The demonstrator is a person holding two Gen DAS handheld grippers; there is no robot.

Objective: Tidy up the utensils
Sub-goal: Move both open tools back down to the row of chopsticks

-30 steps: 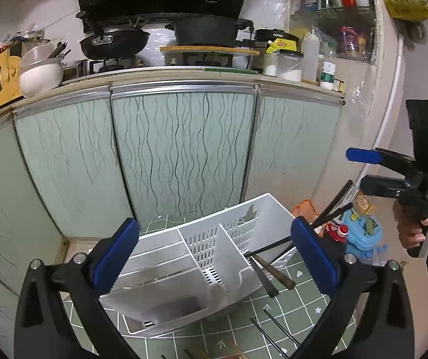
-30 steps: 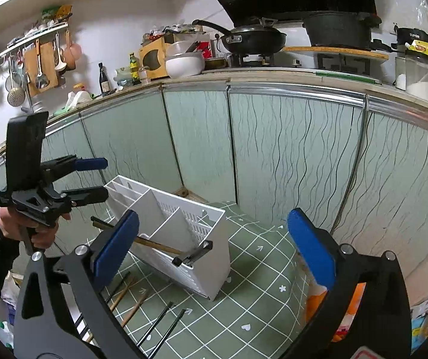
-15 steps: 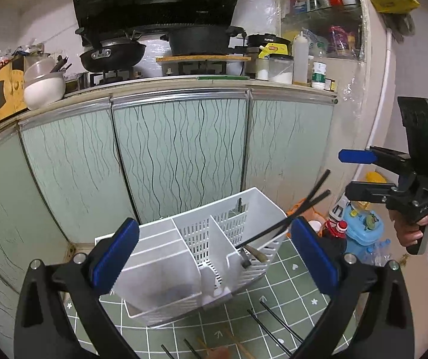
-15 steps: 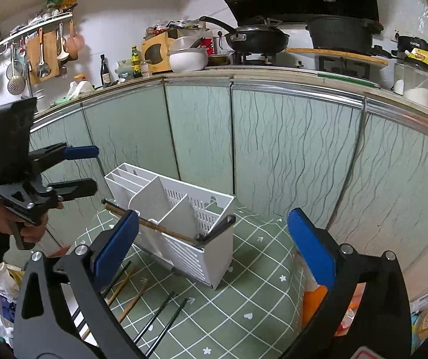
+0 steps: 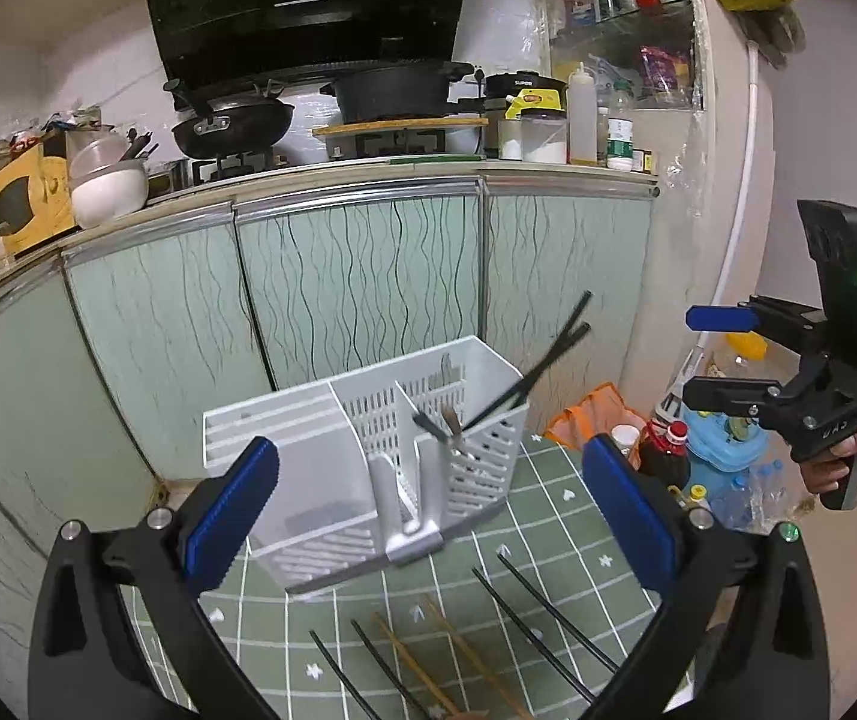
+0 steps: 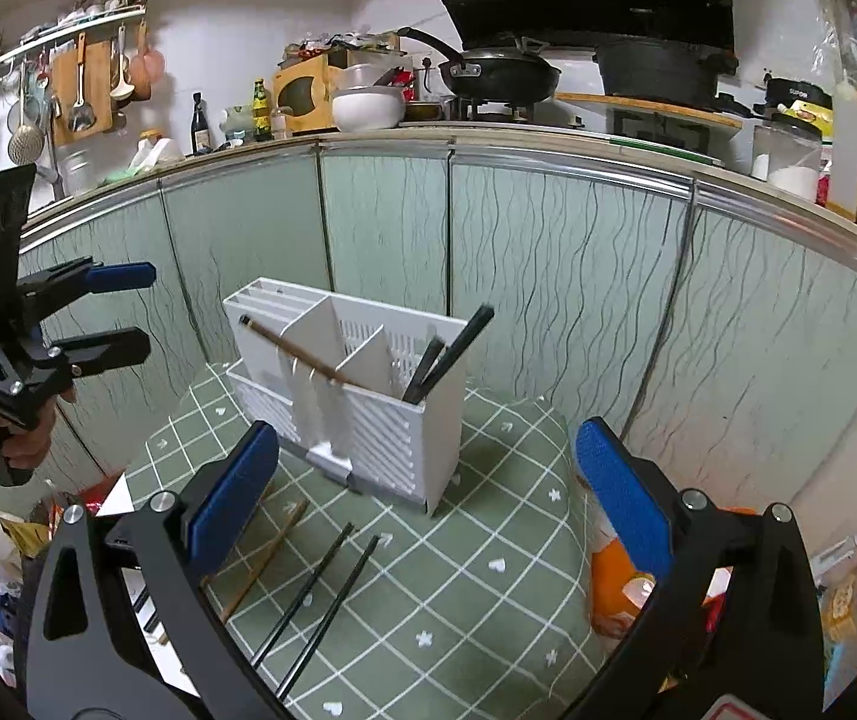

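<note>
Here, both grippers stood spread and empty, held above the mat (image 6: 488,546): the left gripper (image 5: 428,504) and the right gripper (image 6: 422,480) each faced the white caddy (image 6: 368,414), which stood upright on the mat by the cabinets (image 6: 548,276). Two black chopsticks (image 6: 446,354) leaned out of its end compartment, and a brown pair (image 6: 290,348) lay across the dividers. More chopsticks (image 5: 536,630) lay loose on the mat in front of it.

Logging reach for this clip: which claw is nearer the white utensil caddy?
Hard to call; the left claw seems slightly nearer, open, facing the white utensil caddy's solid-walled end. The right claw, also open, faces the slotted end holding the black chopsticks. Neither touches it.
</note>
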